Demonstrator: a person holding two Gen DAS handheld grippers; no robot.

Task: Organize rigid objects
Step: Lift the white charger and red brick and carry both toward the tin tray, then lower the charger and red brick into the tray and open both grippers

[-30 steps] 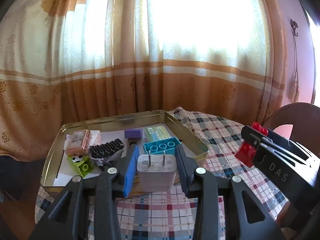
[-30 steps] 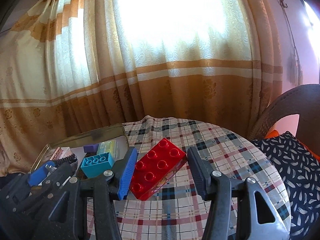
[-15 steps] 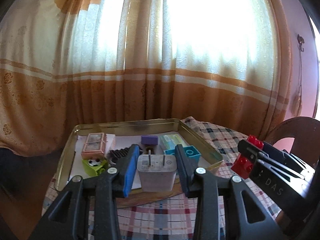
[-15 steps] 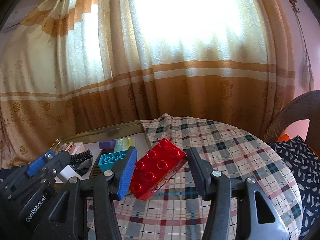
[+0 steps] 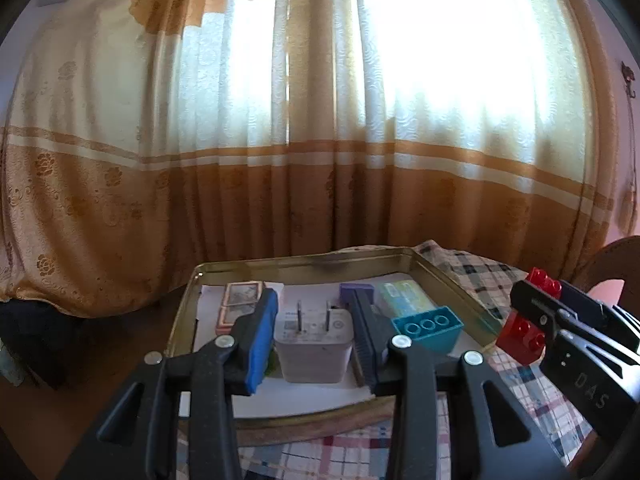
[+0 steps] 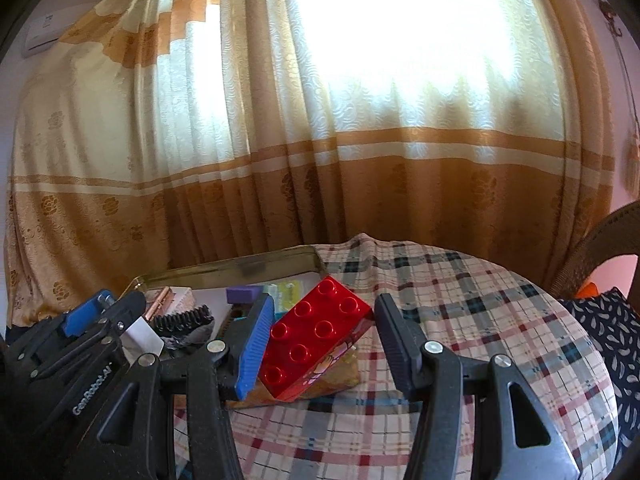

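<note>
On the left, our left gripper (image 5: 314, 338) clamps a white plug adapter (image 5: 313, 346), prongs up, above the near part of the gold metal tray (image 5: 452, 286), where a teal brick (image 5: 428, 330) lies. To the right, our right gripper (image 6: 320, 344) holds a tilted red building brick (image 6: 316, 340) over the checked tablecloth (image 6: 480, 320).

Left gripper (image 5: 314, 336) clamps a white plug adapter (image 5: 313, 346), prongs pointing away, held above the near part of a gold metal tray (image 5: 448, 280). In the tray: teal brick (image 5: 428, 330), purple block (image 5: 356, 290), pale green packet (image 5: 404, 296). At right, the right gripper (image 5: 532, 320) (seen side-on) carries a red brick (image 5: 520, 338) over checked cloth (image 5: 532, 392).
</note>
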